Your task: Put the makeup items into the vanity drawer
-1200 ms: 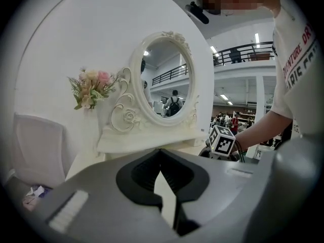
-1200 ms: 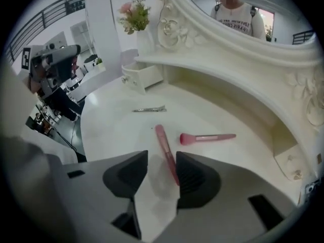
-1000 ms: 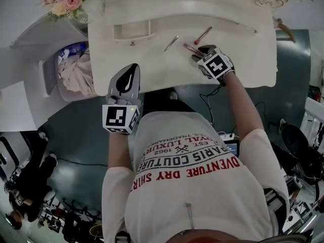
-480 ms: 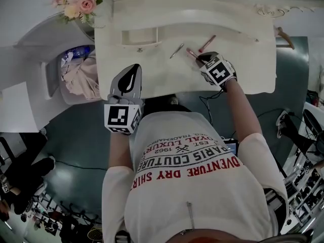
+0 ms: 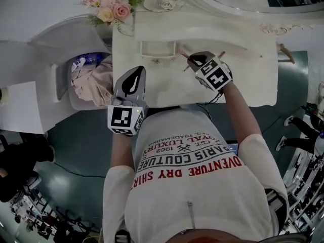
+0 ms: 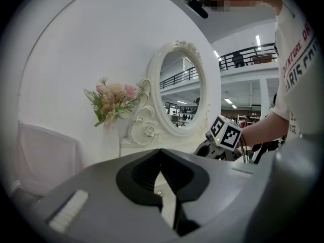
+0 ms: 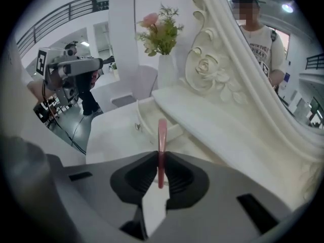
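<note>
My right gripper [image 5: 195, 59] [image 7: 161, 158] is shut on a slim pink makeup stick [image 7: 161, 135], which points up and forward out of the jaws. It hovers over the white vanity top [image 5: 253, 80], just right of the small open drawer [image 5: 158, 49] [image 7: 152, 120]. A second thin reddish stick [image 5: 221, 54] lies on the top to the gripper's right. A thin metallic item [image 5: 186, 67] shows just left of and below that gripper. My left gripper [image 5: 134, 72] [image 6: 161, 156] is shut and empty near the vanity's front left edge.
An oval mirror [image 6: 179, 90] in an ornate frame stands at the back of the vanity. A vase of flowers [image 5: 114, 9] [image 7: 162, 32] sits at the back left corner. Left of the vanity is a white seat [image 5: 61, 80] with pink cloth [image 5: 93, 82] piled on it.
My right gripper closed on the pink stick on the tabletop, lifted it and carried it left toward the open drawer. The left gripper has stayed near the front edge.
</note>
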`<state>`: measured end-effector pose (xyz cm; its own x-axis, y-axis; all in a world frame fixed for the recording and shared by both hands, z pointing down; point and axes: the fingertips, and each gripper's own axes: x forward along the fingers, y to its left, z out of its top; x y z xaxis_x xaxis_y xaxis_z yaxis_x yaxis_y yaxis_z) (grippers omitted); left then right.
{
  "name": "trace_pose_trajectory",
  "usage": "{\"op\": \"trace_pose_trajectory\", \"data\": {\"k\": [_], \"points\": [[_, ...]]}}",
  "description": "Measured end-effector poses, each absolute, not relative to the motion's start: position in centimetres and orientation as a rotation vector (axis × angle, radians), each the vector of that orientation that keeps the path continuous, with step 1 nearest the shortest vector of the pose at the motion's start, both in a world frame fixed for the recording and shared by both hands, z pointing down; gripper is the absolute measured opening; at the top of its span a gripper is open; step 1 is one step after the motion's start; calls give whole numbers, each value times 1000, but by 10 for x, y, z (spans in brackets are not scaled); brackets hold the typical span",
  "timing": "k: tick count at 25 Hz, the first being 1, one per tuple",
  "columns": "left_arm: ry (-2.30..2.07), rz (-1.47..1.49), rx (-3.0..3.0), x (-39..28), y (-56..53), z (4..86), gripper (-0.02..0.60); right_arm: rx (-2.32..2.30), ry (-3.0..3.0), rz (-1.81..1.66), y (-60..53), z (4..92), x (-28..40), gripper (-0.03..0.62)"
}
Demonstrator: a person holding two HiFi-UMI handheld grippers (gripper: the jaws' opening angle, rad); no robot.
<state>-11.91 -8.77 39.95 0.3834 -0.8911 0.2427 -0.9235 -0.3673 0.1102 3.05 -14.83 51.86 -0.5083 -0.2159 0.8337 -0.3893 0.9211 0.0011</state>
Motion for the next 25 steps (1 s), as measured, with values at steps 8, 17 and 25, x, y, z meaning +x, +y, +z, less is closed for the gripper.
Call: {"op": "trace_pose_trajectory", "data": {"k": [8,17,25], "points": [[-1671,200,2396,-168,-89,398,11,308,-2129,66,-158,515,-53,51],[-1732,208,2305,-213,-83,413,11,266,-2102,60,-164,532,-98,51],[-1691,202,2322,-209,-94,416,11,402,-2205,205,-171,519,-97,153]]}}
